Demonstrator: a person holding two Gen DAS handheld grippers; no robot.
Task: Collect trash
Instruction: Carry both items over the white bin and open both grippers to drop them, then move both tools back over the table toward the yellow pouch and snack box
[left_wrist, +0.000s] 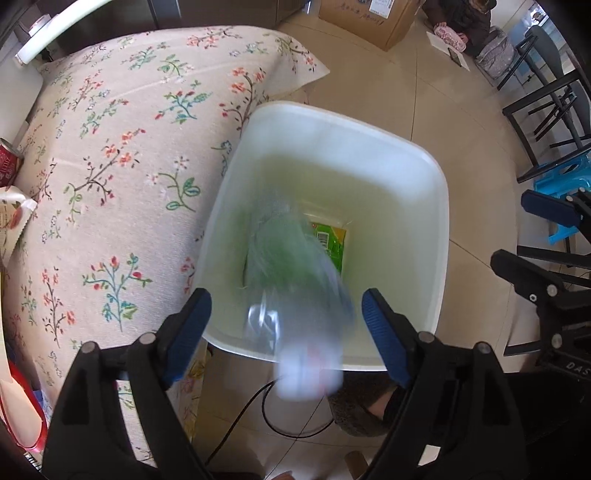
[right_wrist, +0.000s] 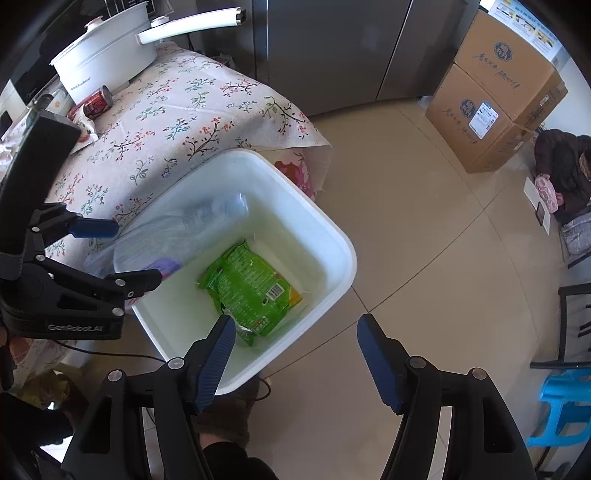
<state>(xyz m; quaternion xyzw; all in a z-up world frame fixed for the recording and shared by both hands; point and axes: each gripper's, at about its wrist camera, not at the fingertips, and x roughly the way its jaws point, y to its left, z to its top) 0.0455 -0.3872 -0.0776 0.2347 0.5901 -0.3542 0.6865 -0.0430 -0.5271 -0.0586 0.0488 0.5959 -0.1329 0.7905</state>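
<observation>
Kitchen floor, white bin (left_wrist: 424, 192) beside floral table (left_wrist: 110, 129) | we drop a clear bottle (left_wrist: 295, 295), left gripper (left_wrist: 284, 325) wide | right gripper (right_wrist: 295, 354) wide, empty | next: red can (right_wrist: 98, 103) at 10 o'clock

The bin (right_wrist: 334, 236) looks smooth white plastic; the wrapper (right_wrist: 251, 291) glossy green film; the tablecloth (left_wrist: 122, 147) matt woven floral cloth; the floor (right_wrist: 424, 258) shiny tile.

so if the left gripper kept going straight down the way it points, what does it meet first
Most likely the blurred clear plastic bottle between the open left gripper fingers, over the white plastic bin; below it, the green snack wrapper. Depth unclear.
</observation>
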